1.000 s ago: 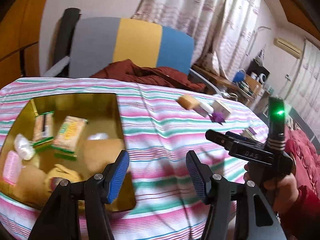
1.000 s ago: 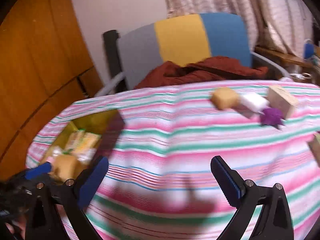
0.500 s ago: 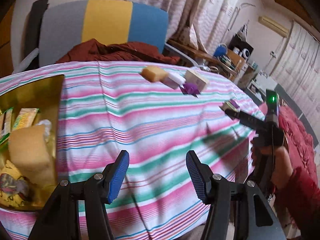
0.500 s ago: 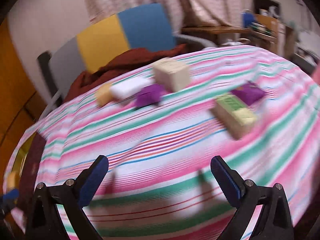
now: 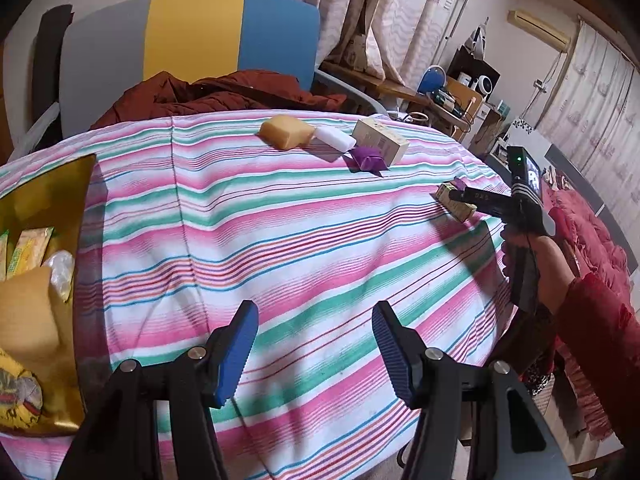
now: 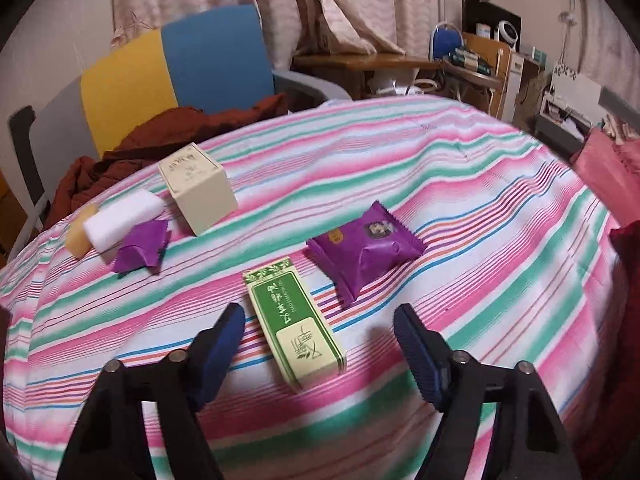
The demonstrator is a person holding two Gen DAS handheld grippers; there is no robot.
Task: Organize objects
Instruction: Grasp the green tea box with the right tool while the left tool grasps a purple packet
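On the striped tablecloth lies a green box (image 6: 294,322), lengthwise between the fingers of my right gripper (image 6: 318,332). Its jaws are closing, and the blue pads stand apart from the box on both sides. A purple packet (image 6: 366,250) lies just beyond it. Farther back are a cream box (image 6: 198,194), a white block (image 6: 124,220), a yellow sponge (image 6: 80,236) and a small purple wrapper (image 6: 142,250). My left gripper (image 5: 314,332) hovers open over bare cloth with nothing between its fingers. A gold tray (image 5: 48,188) holding snacks sits at its left. The left wrist view shows the right gripper (image 5: 454,194) at the green box (image 5: 460,208).
A chair with a grey, yellow and blue back (image 5: 192,40) stands behind the table, a red-brown garment (image 5: 224,92) heaped on its seat. The table rounds off at the right, near a red-sleeved arm (image 5: 592,320). A cluttered desk (image 6: 460,64) fills the far right.
The right gripper swung right, from near the tray to over the green box, and its jaws narrowed. The left gripper turned right, so the tray slid to the view's left edge.
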